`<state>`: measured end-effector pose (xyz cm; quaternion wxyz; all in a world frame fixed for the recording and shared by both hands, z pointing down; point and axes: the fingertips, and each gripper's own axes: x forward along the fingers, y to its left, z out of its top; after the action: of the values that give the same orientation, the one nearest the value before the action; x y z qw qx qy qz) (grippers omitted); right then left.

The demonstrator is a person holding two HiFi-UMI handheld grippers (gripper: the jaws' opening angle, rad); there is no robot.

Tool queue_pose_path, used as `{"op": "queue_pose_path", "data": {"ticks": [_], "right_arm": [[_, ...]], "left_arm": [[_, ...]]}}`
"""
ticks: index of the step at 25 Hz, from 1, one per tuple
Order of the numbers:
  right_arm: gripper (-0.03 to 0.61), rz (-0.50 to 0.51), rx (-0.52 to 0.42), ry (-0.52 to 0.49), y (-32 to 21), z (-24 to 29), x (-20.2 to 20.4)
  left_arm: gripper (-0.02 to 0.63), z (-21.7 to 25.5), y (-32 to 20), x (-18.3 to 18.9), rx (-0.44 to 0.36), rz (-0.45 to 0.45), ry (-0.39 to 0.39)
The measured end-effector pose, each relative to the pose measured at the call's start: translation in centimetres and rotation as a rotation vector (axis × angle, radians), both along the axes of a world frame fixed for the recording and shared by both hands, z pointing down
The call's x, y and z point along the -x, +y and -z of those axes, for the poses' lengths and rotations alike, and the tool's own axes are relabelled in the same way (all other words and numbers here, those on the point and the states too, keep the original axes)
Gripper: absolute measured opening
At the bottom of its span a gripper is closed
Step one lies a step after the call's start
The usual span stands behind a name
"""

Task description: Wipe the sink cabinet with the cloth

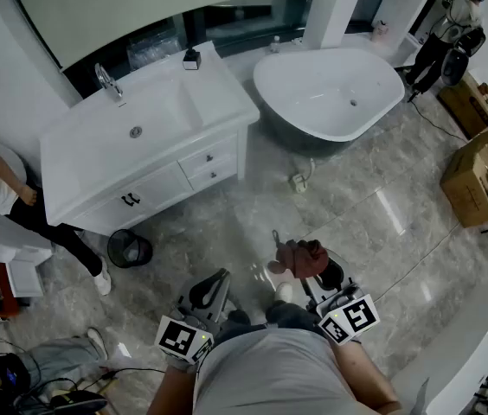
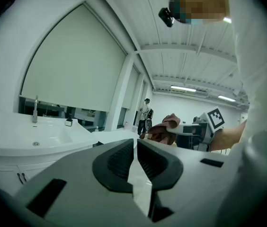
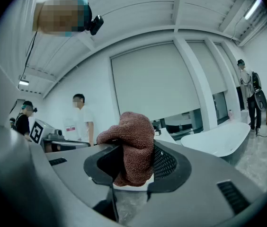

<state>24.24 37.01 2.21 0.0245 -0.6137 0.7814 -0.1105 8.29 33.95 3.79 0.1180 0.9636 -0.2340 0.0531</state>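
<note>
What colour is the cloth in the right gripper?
Reddish-brown; the cloth shows best in the right gripper view.

Count: 2 grippers (left gripper (image 1: 211,290), right gripper (image 1: 306,275)), 1 cloth (image 1: 301,256), 1 sink cabinet (image 1: 153,178), 1 faucet (image 1: 108,81), 1 bathtub (image 1: 330,93), 1 black bin (image 1: 129,249), 2 cardboard boxes (near box (image 1: 478,178), far box (image 1: 464,102)), 3 other people (white-shirted person (image 3: 79,123), capped person (image 3: 23,119), far-right person (image 3: 249,94)).

The sink cabinet (image 1: 153,190) is set left of the bathtub (image 1: 306,135). A bin (image 1: 129,249) is placed just before it.

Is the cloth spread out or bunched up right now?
Bunched: the reddish-brown knitted cloth sits wadded between the right gripper's jaws.
</note>
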Motion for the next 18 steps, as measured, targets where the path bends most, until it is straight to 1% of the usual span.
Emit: {"op": "queue_pose_path", "data": {"ticks": [6,10,13,15,18], "right_arm": [[0.140,0.018,-0.015,-0.022,0.2,0.7,-3.7],[0.141,0.058,-0.025,-0.040,0.4,1.0,-6.2],[0.141,0.096,-0.013,-0.091,0.1,0.7,-8.2],[0.141,0.103,-0.006,-0.121,-0.2,0.3,-9.3],[0.141,0.108,0.011,-0.172,-1.0,-0.7,-10.6]], "left_arm": [[0.012,0.8,0.6,-3.9,-0.010,0.015,-0.009],[0.012,1.0,1.3,-6.9,-0.021,0.028,-0.027],[0.012,1.0,1.2,-9.6,-0.025,0.040,-0.030],[0.012,0.8,1.0,-11.0,-0.023,0.058,-0.033],[0.012,0.4,0.5,-12.2,-0.023,0.088,-0.062]]}}
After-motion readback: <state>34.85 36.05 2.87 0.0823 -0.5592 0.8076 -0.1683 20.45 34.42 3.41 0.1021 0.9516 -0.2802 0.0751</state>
